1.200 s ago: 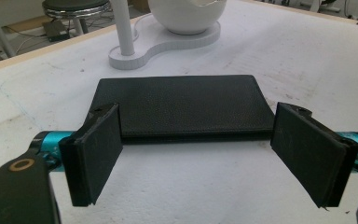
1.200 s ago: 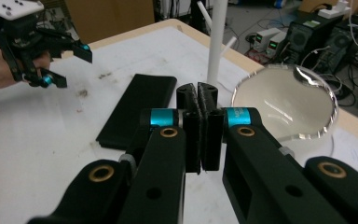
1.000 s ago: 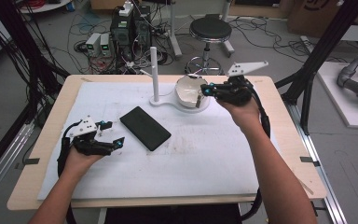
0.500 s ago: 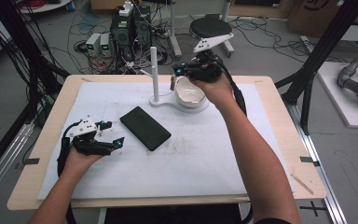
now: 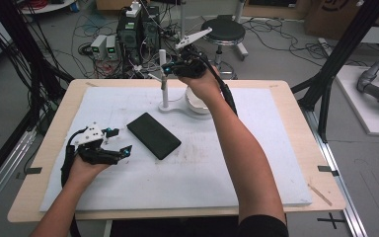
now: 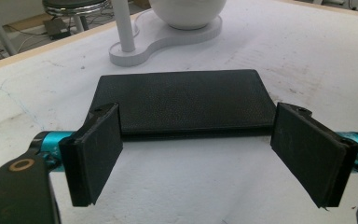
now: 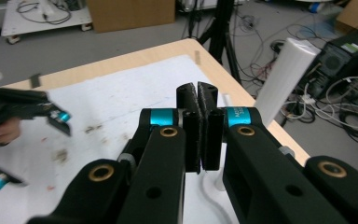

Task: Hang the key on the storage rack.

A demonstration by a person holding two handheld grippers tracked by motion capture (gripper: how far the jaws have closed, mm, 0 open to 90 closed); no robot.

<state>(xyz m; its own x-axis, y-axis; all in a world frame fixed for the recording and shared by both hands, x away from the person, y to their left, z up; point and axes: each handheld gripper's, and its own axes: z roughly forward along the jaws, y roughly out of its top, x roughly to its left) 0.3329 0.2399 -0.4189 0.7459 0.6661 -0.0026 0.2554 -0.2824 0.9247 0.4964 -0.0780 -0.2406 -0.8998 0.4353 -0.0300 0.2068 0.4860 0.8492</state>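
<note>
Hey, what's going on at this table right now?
A person holds a gripper in each hand. The left gripper, open, rests on the white mat facing a flat black case. The right gripper, fingers pressed together and empty, is raised near the post of a white stand with a bowl.

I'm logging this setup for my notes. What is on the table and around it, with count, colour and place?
Mat: one, white, covering the table top.
Table: one, pale wood, centre.
Wallet: one, black, flat on the mat, left of centre.
Stand: one, white, upright post on a flat base at the far middle.
Bowl: one, white, on the stand's base.
Stool: one, black seat, on the floor beyond the table.
Left claw: one, black, open, facing the wallet.
Right claw: one, black, shut, raised near the post.
</note>
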